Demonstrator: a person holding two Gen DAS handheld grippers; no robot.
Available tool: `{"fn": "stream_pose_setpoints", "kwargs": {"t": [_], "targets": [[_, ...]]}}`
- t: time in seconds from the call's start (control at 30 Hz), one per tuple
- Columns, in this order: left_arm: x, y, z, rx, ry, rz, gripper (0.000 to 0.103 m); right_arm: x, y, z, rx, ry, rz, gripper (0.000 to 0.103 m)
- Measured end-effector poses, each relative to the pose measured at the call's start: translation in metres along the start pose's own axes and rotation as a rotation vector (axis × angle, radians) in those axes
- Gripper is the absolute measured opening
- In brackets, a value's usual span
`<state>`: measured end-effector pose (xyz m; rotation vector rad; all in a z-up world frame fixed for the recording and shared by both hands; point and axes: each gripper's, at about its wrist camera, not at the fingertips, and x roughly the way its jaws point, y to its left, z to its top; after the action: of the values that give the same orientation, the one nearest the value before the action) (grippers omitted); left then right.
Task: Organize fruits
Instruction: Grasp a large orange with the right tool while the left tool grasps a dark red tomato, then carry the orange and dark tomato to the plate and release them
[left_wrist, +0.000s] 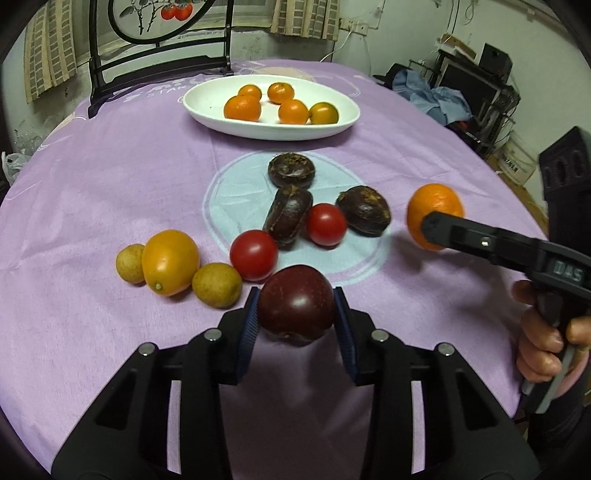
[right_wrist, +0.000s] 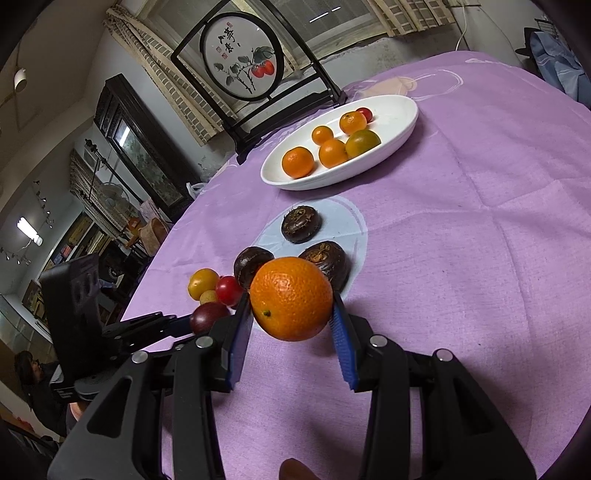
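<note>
My left gripper (left_wrist: 297, 314) clamps a dark plum (left_wrist: 295, 304), my right gripper (right_wrist: 291, 317) an orange (right_wrist: 291, 299); several oranges fill the far plate (left_wrist: 347, 122), other fruits wait on the worktop (left_wrist: 110, 184).

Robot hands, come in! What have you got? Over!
Left gripper shut on plum. Right gripper shut on orange. Path to white dish open.

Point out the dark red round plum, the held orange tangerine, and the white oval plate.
dark red round plum (left_wrist: 295, 302), left wrist view, middle of its glossy front.
orange tangerine (right_wrist: 291, 297), right wrist view, centre of its peel.
white oval plate (left_wrist: 207, 101), left wrist view, bare left inner part.
</note>
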<state>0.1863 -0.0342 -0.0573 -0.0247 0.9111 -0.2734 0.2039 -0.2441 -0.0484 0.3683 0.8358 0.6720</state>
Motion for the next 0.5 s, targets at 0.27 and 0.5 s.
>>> {"fn": "stream_pose_setpoints", "kwargs": {"t": [0.27,0.5], "targets": [[-0.03,0.016,0.007,-0.038,-0.077,-0.058,0.039,0.001,0.022,0.002,-0.105,0.003,-0.083,0.042],[-0.036,0.027,0.046,-0.029,-0.124,-0.061,0.039,0.004,0.049,0.042,-0.199,-0.045,-0.132,0.042]]}}
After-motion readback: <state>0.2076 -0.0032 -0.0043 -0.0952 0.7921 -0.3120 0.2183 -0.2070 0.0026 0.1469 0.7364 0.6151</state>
